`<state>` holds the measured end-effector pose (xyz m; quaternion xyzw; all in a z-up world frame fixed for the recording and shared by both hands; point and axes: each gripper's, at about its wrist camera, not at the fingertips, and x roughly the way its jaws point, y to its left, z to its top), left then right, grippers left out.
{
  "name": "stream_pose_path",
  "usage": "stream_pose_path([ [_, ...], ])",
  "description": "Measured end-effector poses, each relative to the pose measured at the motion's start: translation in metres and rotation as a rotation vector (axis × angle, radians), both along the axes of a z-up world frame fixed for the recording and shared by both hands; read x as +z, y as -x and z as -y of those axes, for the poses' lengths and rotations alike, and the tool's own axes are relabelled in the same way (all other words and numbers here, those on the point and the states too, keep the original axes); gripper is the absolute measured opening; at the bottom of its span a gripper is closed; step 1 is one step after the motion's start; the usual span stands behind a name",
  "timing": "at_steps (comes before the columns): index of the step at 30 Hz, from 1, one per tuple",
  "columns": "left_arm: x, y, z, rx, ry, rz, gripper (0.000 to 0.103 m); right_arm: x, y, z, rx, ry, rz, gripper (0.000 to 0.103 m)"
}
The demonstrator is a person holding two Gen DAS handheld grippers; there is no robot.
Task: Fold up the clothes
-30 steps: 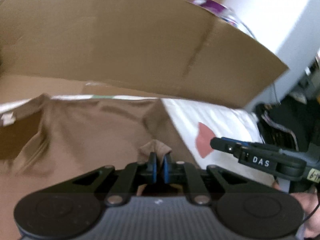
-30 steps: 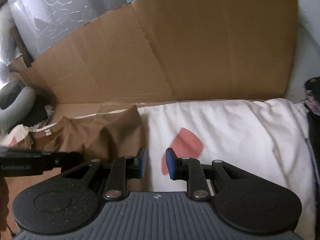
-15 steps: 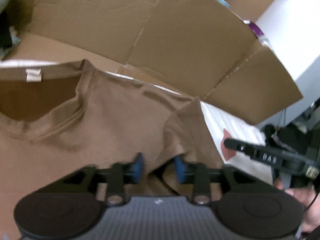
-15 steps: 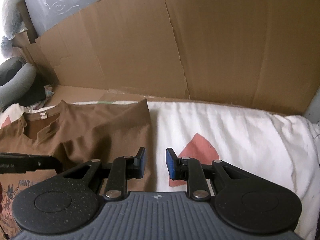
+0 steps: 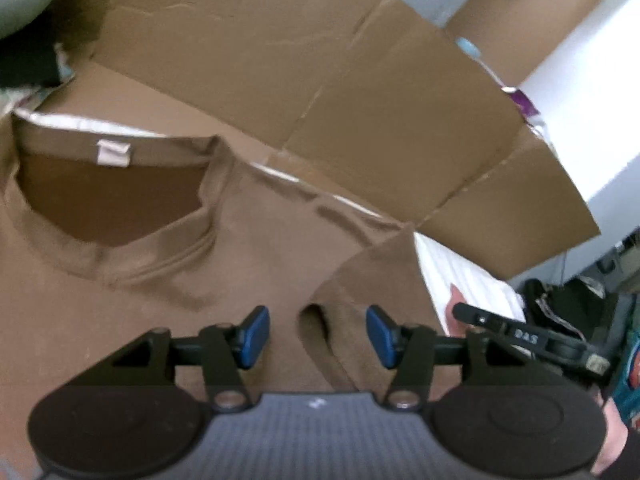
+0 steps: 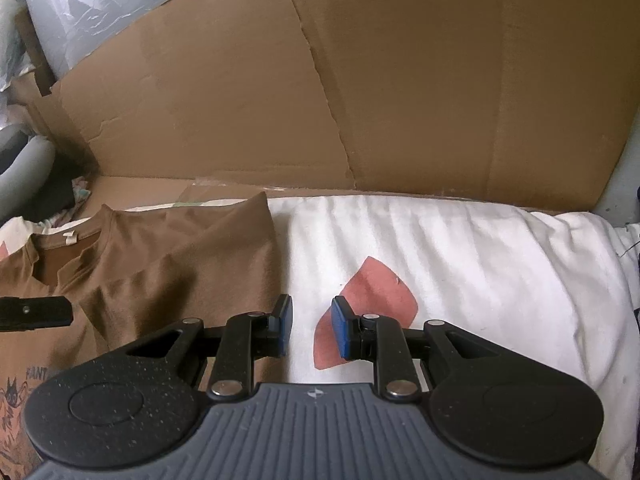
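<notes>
A brown T-shirt (image 5: pixel 160 288) lies flat, its collar and white label (image 5: pixel 114 154) at upper left. Its right sleeve (image 5: pixel 372 276) is folded inward onto the body. My left gripper (image 5: pixel 318 336) hovers just above that sleeve's cuff, jaws opening, the blue pads clear of the cloth. In the right wrist view the shirt (image 6: pixel 180 272) fills the left side, with a printed front at the lower left. My right gripper (image 6: pixel 312 330) hangs open over the white sheet just right of the shirt's edge, nothing between its pads. One left finger (image 6: pixel 36 312) pokes in from the left.
A white sheet (image 6: pixel 460 248) with a pink patch (image 6: pixel 372 292) covers the surface to the right. A tall cardboard wall (image 6: pixel 320 100) stands along the back. Grey and dark clutter (image 6: pixel 24 160) sits at far left. A person's hand (image 5: pixel 612 436) holds the right gripper.
My left gripper was shut on a bunch of the brown sleeve; it has let go, its jaws have spread, and the sleeve now lies folded on the shirt. The right gripper has kept still.
</notes>
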<state>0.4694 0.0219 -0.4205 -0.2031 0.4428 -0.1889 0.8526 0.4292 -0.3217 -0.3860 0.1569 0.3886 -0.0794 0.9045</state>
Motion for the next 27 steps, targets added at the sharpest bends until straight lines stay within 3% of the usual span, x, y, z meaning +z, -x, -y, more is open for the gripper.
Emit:
stream_pose_path([
  [4, 0.003, -0.004, 0.006, -0.013, -0.007, 0.024, 0.071, -0.001, -0.003, 0.001, -0.002, -0.007, 0.01, 0.028],
  [8, -0.009, -0.019, 0.017, 0.006, -0.081, 0.002, 0.069, -0.001, -0.008, -0.001, 0.008, -0.005, 0.024, 0.028],
  [10, -0.016, -0.024, 0.018, 0.015, -0.052, -0.026, 0.067, -0.001, -0.011, 0.0, 0.008, -0.007, 0.027, 0.028],
  [13, -0.023, -0.029, 0.023, -0.009, -0.02, -0.044, 0.059, -0.002, -0.017, 0.003, -0.012, -0.027, 0.019, 0.028],
  [14, -0.025, -0.029, 0.025, -0.013, -0.018, -0.05, 0.045, -0.002, -0.019, 0.004, -0.014, -0.03, 0.019, 0.028],
  [15, -0.026, -0.03, 0.024, -0.009, -0.007, -0.067, 0.02, -0.001, -0.021, 0.004, -0.014, -0.029, 0.019, 0.028],
  [16, -0.027, -0.031, 0.022, -0.003, 0.004, -0.078, 0.007, -0.001, -0.023, 0.005, -0.014, -0.028, 0.019, 0.028],
  [23, -0.018, -0.022, -0.005, 0.067, 0.114, -0.108, 0.003, 0.0, -0.04, 0.003, -0.002, -0.024, 0.031, 0.028],
  [27, -0.015, -0.022, -0.011, 0.071, 0.133, -0.109, 0.003, -0.001, -0.052, -0.001, -0.004, -0.05, 0.036, 0.028],
])
